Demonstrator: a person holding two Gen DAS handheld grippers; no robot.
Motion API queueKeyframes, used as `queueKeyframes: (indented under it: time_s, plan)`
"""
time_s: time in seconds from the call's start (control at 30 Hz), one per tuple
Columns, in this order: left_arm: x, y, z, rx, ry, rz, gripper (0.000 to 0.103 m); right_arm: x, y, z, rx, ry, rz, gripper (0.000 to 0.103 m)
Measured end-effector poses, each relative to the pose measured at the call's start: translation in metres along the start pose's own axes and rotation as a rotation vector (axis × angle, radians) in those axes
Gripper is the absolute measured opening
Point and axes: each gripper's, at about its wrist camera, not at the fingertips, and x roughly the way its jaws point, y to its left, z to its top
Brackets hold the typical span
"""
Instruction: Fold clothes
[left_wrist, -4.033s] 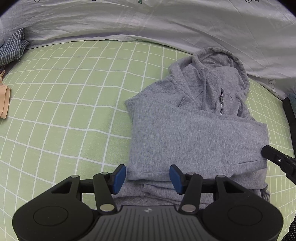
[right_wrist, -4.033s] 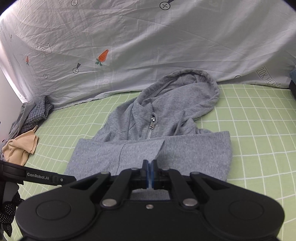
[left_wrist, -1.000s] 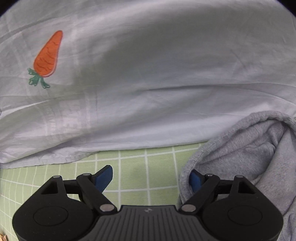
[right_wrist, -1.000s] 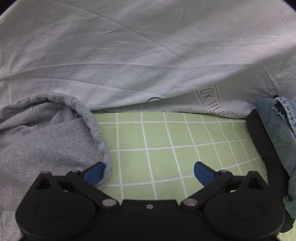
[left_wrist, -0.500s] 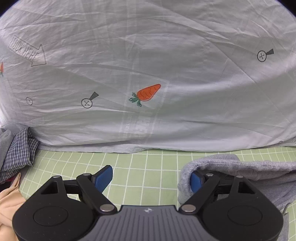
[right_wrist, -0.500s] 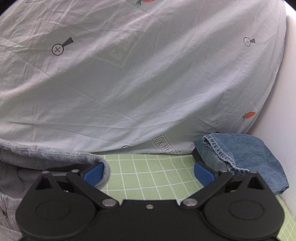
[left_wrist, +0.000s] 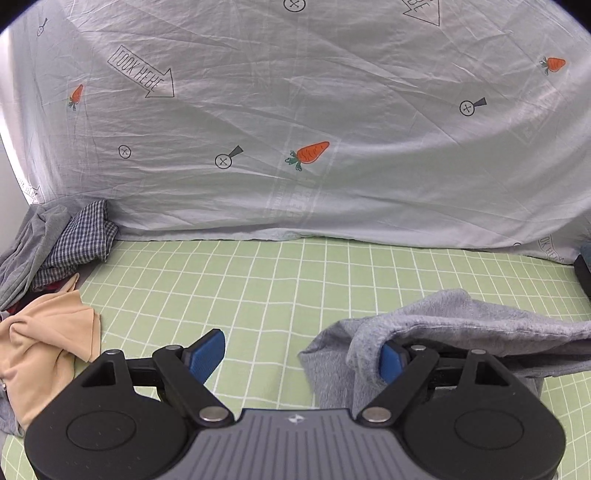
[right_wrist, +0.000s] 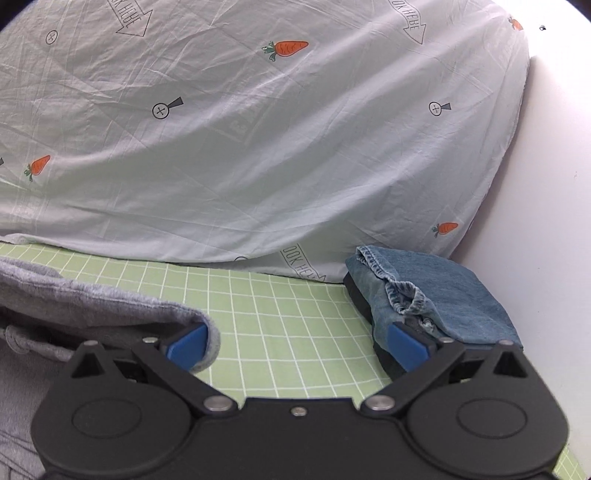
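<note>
Carrot-print pale sheet (left_wrist: 332, 110) behind green checked bedcover (left_wrist: 258, 288), white wall (right_wrist: 554, 184) beside.

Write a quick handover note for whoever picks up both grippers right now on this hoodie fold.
Left gripper: open, hood fabric of the gray hoodie draped over its right finger.
Right gripper: open, hoodie edge draped over its left finger.
Hoodie lies on the green checked sheet, its hood end lifted between the two grippers.
Folded jeans sit to the right; unfolded clothes pile to the left.
Done: cannot judge from these views how far the body is folded.
Left: probably lay the hood over the body, flatten, then take the next garment.
</note>
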Motion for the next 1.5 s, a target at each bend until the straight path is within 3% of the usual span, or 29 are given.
queueKeyframes:
  time_s: [0.37, 0.73, 0.9, 1.17, 1.3, 1.5]
  plan:
    - [0.015, 0.006, -0.04, -0.033, 0.148, 0.008, 0.084, -0.007, 0.009, -0.032, -0.045, 0.092, 0.051, 0.103]
    - [0.026, 0.002, -0.051, 0.051, 0.244, -0.053, 0.084, 0.003, 0.017, -0.041, -0.048, 0.178, 0.096, 0.103]
    - [0.025, 0.006, -0.051, 0.048, 0.263, -0.108, 0.084, 0.005, 0.02, -0.045, -0.047, 0.204, 0.12, 0.103]
    - [0.002, 0.004, -0.047, 0.075, 0.185, -0.299, 0.091, 0.011, 0.034, -0.052, -0.08, 0.246, 0.172, 0.103]
    - [0.01, 0.005, -0.049, 0.035, 0.178, -0.245, 0.095, 0.014, 0.038, -0.053, -0.085, 0.255, 0.186, 0.103]
    - [0.049, 0.007, -0.064, -0.007, 0.339, -0.045, 0.095, 0.023, 0.039, -0.062, -0.094, 0.312, 0.193, 0.103]
